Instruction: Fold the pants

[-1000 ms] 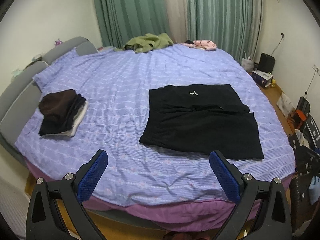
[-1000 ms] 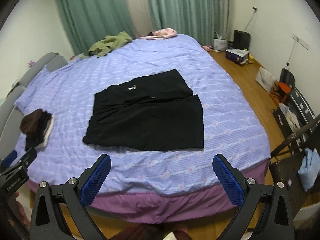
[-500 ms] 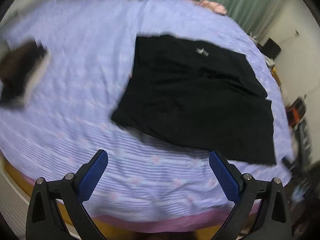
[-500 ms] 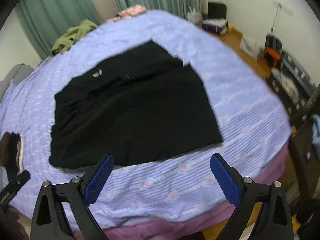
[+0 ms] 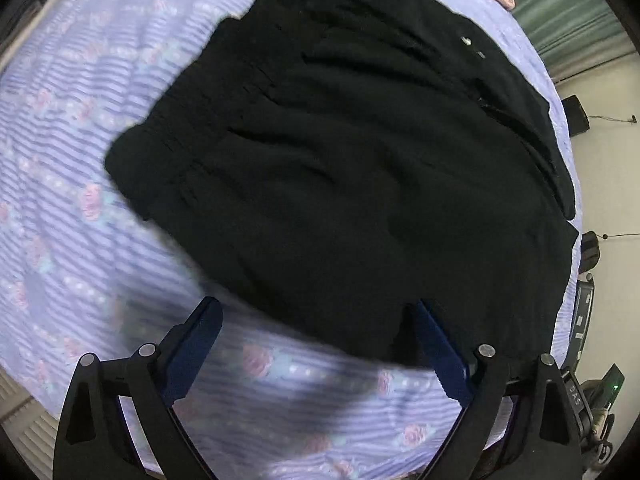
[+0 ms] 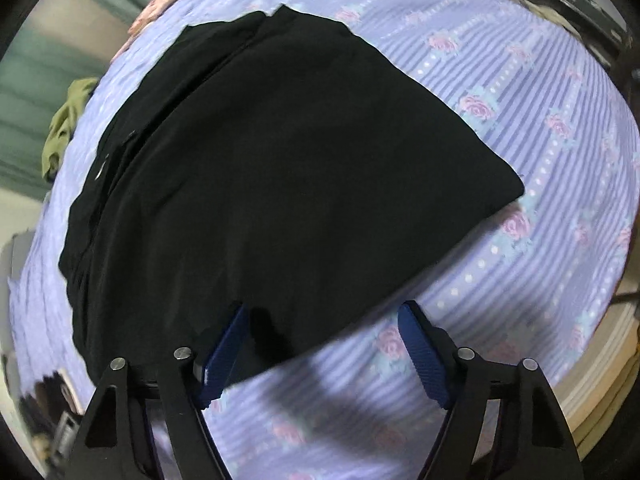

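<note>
Black pants (image 5: 352,168) lie flat on a purple flowered bedspread (image 5: 72,128), folded so one layer lies over the other. My left gripper (image 5: 316,320) is open just above the pants' near edge, close to the elastic waistband end at the left. The pants (image 6: 280,168) also fill the right wrist view. My right gripper (image 6: 324,320) is open over their near edge, with the leg-end corner off to the right. Neither gripper holds any cloth.
The bedspread (image 6: 540,128) reaches the bed's edge at the right. An olive garment (image 6: 68,116) and a pink item (image 6: 154,10) lie at the far side of the bed. Dark objects stand on the floor (image 5: 592,396) beside the bed.
Both grippers have come down and forward from well above the bed to just over the near edge of the pants. Both have stayed open. The pants have not moved.
</note>
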Motion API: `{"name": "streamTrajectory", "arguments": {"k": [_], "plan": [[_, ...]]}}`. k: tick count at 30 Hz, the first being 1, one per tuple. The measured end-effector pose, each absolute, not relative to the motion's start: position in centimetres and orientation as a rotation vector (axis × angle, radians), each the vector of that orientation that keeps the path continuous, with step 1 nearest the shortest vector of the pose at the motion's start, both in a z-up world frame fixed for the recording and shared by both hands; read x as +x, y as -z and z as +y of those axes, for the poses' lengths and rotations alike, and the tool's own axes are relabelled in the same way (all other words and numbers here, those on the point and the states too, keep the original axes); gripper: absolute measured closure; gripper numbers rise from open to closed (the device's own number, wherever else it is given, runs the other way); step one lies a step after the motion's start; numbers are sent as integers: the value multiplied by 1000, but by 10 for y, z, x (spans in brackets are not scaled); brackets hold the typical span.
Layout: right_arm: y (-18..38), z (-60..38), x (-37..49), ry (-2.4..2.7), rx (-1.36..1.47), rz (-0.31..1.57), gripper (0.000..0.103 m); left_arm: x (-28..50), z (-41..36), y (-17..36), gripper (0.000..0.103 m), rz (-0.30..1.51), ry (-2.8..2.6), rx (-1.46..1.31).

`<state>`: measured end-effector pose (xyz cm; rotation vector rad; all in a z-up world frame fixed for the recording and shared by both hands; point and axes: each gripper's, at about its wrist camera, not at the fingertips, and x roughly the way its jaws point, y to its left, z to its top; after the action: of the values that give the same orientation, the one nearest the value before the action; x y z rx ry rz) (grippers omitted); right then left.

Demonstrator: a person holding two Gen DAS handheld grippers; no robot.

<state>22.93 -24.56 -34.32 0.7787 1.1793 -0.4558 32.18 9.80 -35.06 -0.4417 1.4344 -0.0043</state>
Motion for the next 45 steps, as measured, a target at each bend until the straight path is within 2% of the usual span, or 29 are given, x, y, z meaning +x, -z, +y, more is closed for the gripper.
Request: {"name": "streamTrajectory", "arguments": {"k": [1, 3, 4, 5, 6, 7, 8, 9, 10, 19, 24, 31, 38, 45], "plan": [[344, -246, 231, 468, 778, 1181, 37, 324, 96, 354, 8, 1442, 15, -451], [346, -249, 237, 479, 763, 1183, 50, 327, 95, 357, 10, 1440, 31, -487], [345, -248, 239, 483, 747, 1182, 53, 328, 95, 359, 19, 1440, 34, -500], [343, -249, 243, 483, 736, 1186, 64, 330, 93, 360, 33, 1444, 37, -501], [343, -251, 247, 486, 717, 1194, 83, 331, 91, 360, 41, 1445, 50, -499], [341, -251, 247, 479, 703, 1193, 90, 333, 90, 358, 62, 1441, 71, -495], [337, -252, 248, 471, 698, 1191, 94, 331, 89, 354, 71, 1434, 88, -484], [333, -253, 248, 470, 691, 1188, 97, 329, 88, 350, 86, 1426, 102, -482], [326, -253, 246, 466, 684, 1175, 97, 327, 88, 344, 90, 1416, 118, -485], [250, -242, 202, 458, 609, 1100, 99, 298, 94, 296, 95, 1342, 133, -420], [218, -234, 221, 433, 536, 1079, 99, 296, 99, 262, 95, 1280, 132, -372], [146, -232, 237, 377, 485, 964, 99, 300, 104, 212, 95, 1204, 114, -368], [106, -244, 277, 326, 457, 889, 99, 336, 97, 173, 96, 1131, 82, -363], [92, -258, 354, 249, 400, 878, 99, 400, 85, 150, 95, 1060, 23, -364]]}}
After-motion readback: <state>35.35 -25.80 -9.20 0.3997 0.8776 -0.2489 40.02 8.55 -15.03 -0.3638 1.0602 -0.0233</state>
